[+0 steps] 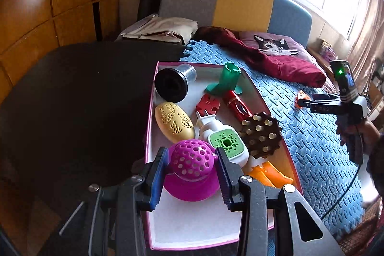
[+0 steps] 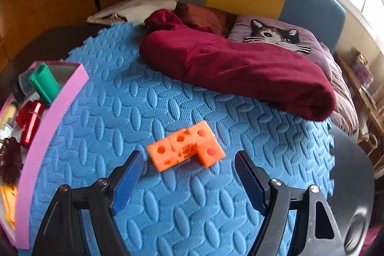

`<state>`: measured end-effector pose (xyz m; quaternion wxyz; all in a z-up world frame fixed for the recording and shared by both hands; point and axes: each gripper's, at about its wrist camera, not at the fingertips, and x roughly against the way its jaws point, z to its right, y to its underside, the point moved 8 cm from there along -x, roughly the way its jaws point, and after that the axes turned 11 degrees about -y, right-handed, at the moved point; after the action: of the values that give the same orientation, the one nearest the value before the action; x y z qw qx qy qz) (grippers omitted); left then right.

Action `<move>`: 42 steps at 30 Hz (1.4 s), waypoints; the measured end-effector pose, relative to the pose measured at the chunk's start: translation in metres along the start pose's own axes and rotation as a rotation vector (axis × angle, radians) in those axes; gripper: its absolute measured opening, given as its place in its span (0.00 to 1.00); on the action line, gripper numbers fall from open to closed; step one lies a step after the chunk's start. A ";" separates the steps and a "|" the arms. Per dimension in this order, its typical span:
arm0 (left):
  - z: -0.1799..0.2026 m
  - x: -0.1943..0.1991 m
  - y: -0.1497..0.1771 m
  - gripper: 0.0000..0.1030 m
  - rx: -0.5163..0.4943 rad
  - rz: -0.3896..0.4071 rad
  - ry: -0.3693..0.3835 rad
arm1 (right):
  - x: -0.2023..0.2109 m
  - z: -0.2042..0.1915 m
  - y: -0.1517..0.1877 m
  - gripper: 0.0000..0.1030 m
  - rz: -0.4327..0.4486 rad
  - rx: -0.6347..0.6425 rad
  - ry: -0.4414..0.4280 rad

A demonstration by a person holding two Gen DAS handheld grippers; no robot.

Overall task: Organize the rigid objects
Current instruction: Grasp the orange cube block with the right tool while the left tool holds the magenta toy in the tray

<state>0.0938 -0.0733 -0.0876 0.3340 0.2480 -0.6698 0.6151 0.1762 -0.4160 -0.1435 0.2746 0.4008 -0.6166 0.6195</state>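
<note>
A raised "11" is showing on the red puzzle-shaped piece (image 1: 207, 104), lying in the box beyond the left gripper's fingers; nothing else is reading clearly.

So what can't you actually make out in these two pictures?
- Flat orange plastic piece in the pink-rimmed box: left view, partly behind the left claw and the white-and-green plug-in device.
- Purple perforated dome's underside: hidden by itself.
- Box contents in the right view: cut off by the left edge.
- Orange holed block on the blue foam mat: blurred, exact shape unclear.
</note>
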 end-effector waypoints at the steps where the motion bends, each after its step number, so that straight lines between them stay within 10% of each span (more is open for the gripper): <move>1: -0.001 -0.001 0.000 0.39 0.001 -0.003 -0.001 | -0.003 0.002 -0.002 0.78 -0.012 0.005 -0.002; 5: 0.000 -0.005 0.001 0.39 -0.002 -0.016 -0.009 | -0.015 0.006 -0.002 0.76 -0.053 0.003 -0.025; 7: 0.001 -0.006 0.002 0.39 -0.003 -0.022 -0.013 | -0.011 0.007 -0.002 0.59 -0.029 -0.029 -0.022; 26: 0.010 -0.001 0.015 0.39 -0.039 -0.014 -0.009 | 0.034 -0.028 0.078 0.60 0.082 -0.196 -0.042; 42: 0.006 0.006 0.032 0.39 -0.036 -0.022 -0.012 | 0.033 -0.028 0.078 0.62 0.148 -0.198 -0.025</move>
<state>0.0657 -0.0745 -0.1042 0.3411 0.2528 -0.6800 0.5978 0.0887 -0.4009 -0.1559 0.2589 0.3328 -0.7059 0.5691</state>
